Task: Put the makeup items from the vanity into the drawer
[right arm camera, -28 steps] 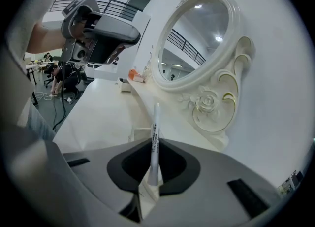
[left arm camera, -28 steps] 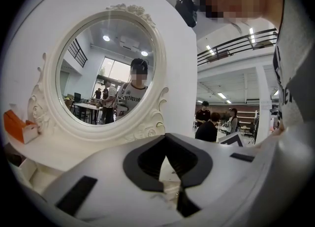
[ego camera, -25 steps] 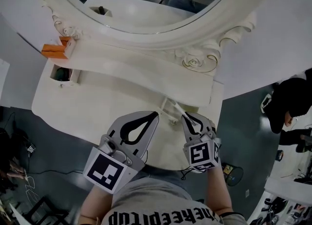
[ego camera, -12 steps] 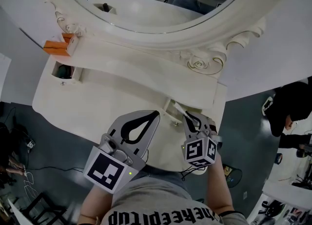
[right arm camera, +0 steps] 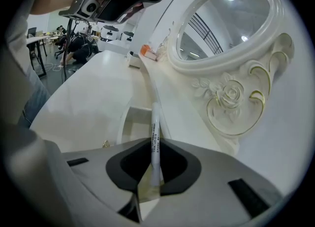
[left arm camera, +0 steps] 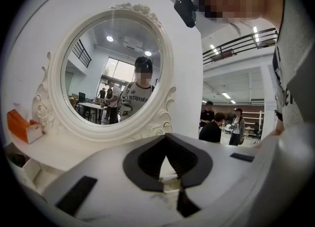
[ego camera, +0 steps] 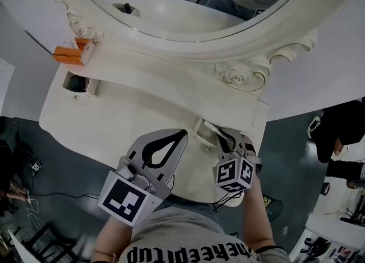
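Note:
A thin white makeup pen (right arm camera: 155, 137) sticks out between the jaws of my right gripper (right arm camera: 151, 174). The jaws are opening, and the pen is still between the pads. Its far end points over a small open drawer (right arm camera: 134, 122) in the white vanity top (ego camera: 125, 113). In the head view my right gripper (ego camera: 221, 137) hangs at that drawer (ego camera: 198, 127) near the vanity's right front, with the pen (ego camera: 209, 126) over it. My left gripper (ego camera: 182, 134) hovers just left of it, shut, with nothing held. Its closed jaws (left arm camera: 173, 184) face the mirror.
A large oval mirror (ego camera: 188, 5) in an ornate white frame stands behind the vanity. At the left end another small drawer (ego camera: 75, 83) is open with something dark inside. An orange and white box (ego camera: 69, 55) lies above it. People stand in the background.
My right gripper has stayed over the small drawer with the pen and shifted only slightly. The left gripper has not moved. The head view has tilted a little.

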Demonstrator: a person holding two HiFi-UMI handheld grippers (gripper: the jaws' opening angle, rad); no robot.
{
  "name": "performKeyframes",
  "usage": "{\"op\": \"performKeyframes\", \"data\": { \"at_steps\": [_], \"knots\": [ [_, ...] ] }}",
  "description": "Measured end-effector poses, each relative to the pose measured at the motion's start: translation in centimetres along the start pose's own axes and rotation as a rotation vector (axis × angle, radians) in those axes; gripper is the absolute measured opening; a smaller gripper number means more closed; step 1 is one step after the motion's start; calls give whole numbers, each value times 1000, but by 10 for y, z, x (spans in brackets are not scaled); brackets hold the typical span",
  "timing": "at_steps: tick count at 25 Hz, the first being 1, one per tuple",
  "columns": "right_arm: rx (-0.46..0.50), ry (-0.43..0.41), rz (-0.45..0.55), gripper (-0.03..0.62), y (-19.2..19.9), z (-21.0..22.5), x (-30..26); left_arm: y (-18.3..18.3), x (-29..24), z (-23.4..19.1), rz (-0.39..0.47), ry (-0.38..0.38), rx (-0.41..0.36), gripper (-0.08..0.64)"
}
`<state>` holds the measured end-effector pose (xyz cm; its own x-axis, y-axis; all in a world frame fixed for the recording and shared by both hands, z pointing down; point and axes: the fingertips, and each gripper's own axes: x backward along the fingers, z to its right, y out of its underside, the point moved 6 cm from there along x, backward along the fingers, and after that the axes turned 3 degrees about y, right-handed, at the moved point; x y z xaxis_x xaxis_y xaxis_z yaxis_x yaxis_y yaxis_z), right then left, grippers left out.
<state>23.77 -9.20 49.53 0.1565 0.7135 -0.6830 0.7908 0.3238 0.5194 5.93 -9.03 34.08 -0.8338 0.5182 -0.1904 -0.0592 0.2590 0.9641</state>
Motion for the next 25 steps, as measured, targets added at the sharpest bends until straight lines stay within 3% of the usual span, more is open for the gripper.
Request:
{"op": "performKeyframes", "data": {
  "at_steps": [13, 25],
  "knots": [
    [-157, -143, -8, 112, -3, 5, 1, 0, -5, -7, -8, 8, 9, 21],
    [-281, -210, 22, 184, -3, 10, 14, 0, -6, -7, -8, 17, 10, 21]
  ]
}}
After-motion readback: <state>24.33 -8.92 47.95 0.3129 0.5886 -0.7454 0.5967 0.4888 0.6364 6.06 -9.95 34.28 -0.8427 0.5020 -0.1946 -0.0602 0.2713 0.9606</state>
